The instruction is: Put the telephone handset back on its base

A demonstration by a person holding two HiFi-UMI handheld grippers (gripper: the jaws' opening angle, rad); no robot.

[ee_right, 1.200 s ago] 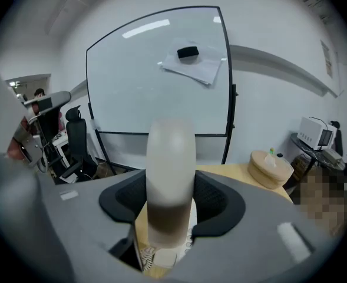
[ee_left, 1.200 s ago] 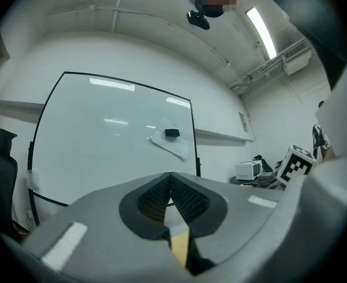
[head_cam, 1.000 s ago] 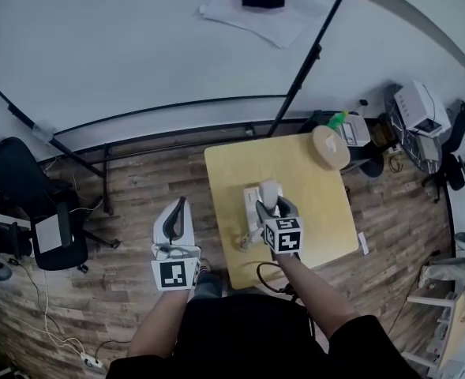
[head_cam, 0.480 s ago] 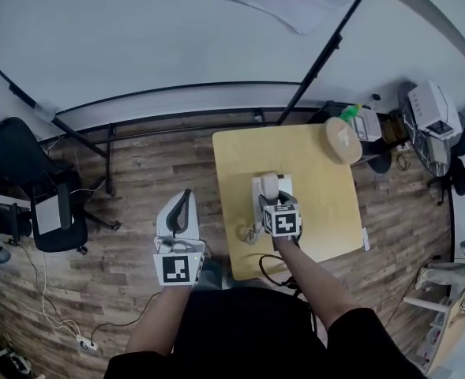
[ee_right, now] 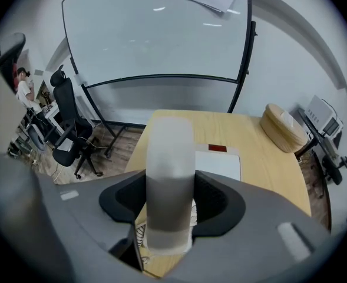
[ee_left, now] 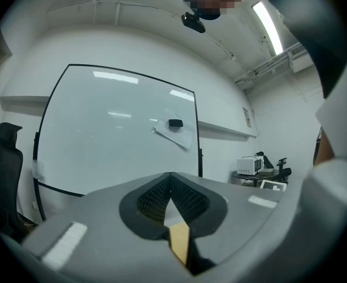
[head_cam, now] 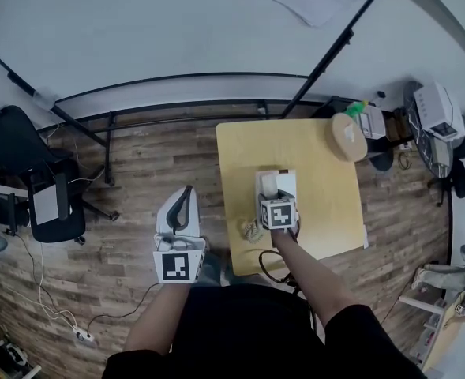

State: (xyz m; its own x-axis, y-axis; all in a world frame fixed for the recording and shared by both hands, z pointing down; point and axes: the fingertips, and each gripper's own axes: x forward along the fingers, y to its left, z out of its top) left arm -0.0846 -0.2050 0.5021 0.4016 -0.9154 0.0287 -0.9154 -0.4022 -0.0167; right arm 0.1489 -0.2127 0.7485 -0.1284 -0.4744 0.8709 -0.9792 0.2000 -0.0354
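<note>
The pale grey telephone handset [ee_right: 170, 175] stands upright between the jaws of my right gripper [ee_right: 170, 202], which is shut on it. Just beyond and below it on the yellow table [ee_right: 261, 164] lies the white phone base [ee_right: 220, 165], with a small red label at its far edge. In the head view the right gripper [head_cam: 270, 197] holds the handset [head_cam: 269, 183] directly over the base [head_cam: 286, 181], and the coiled cord [head_cam: 252, 230] lies to its left. My left gripper [head_cam: 183, 202] hangs shut over the floor left of the table, holding nothing. In its own view the left gripper [ee_left: 170, 186] faces a whiteboard.
A round wooden object [head_cam: 345, 139] sits at the table's far right corner. A whiteboard [head_cam: 137, 38] on a black frame stands behind the table. Office chairs [head_cam: 27, 180] stand at the left, and shelves with equipment [head_cam: 433, 117] at the right. The floor is wood plank.
My right gripper has carried the handset forward and slightly left, from beside the base to over it. The left gripper has stayed shut at the side.
</note>
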